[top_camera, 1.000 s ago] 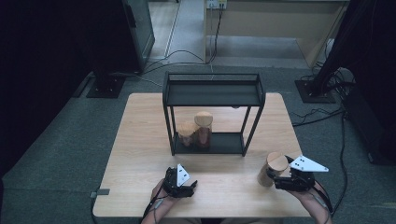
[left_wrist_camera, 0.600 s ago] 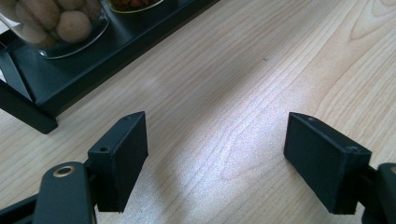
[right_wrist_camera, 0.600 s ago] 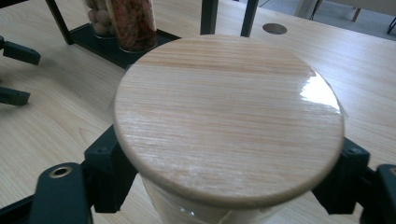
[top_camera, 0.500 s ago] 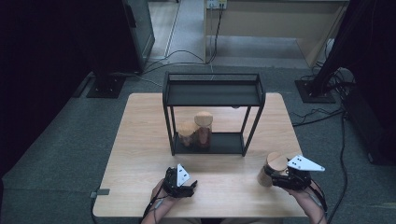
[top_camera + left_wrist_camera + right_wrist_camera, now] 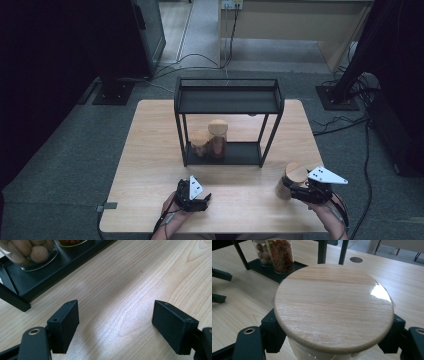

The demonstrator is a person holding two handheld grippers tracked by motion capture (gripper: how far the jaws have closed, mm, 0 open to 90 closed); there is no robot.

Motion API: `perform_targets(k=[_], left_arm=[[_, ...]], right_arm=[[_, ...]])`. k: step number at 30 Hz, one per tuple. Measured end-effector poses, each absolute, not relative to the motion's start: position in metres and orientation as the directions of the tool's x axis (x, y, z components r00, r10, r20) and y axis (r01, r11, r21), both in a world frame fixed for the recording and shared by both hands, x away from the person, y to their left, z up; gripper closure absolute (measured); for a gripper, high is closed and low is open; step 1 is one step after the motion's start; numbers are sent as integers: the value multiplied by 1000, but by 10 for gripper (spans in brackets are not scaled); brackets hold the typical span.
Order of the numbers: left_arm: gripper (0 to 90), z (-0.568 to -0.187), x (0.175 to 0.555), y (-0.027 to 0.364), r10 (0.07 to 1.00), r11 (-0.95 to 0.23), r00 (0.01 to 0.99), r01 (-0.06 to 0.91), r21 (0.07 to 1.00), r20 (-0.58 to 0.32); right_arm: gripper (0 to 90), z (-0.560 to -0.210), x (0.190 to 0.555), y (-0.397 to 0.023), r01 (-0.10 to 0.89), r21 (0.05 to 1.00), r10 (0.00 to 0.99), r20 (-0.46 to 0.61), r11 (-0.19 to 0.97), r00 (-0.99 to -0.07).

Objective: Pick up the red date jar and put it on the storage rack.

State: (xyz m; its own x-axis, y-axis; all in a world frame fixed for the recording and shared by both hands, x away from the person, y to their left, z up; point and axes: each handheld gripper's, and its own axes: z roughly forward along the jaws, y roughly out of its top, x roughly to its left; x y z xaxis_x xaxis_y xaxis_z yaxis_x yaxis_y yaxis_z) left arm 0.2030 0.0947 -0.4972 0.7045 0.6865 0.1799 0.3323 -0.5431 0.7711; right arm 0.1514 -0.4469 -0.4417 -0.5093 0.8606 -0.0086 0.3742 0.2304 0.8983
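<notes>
My right gripper point(image 5: 295, 189) has just closed its jaws onto the wooden-lidded glass jar point(image 5: 292, 177); my left gripper point(image 5: 199, 199) rests spread on the pale wooden table point(image 5: 150, 150).

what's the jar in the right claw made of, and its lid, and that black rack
The jar looks like clear glass: see-through and glossy under the lid. Its lid seems to be light wood with a smooth, perhaps sealed finish: straight grain and a bright glare patch. The rack appears to be matt black metal, judging by its thin straight bars, though painted.
</notes>
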Motion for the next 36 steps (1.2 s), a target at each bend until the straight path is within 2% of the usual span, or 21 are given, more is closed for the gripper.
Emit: perform_targets(k=[19,36], left_arm=[[217,-497,203,95,686,-544,705,332,771,180],[217,-497,203,95,686,-544,705,331,771,180]], right_arm=[[247,-438,150,-442,372,904,859,11,210,-512],[247,-430,143,-428,344,913,864,-18,219,-503]])
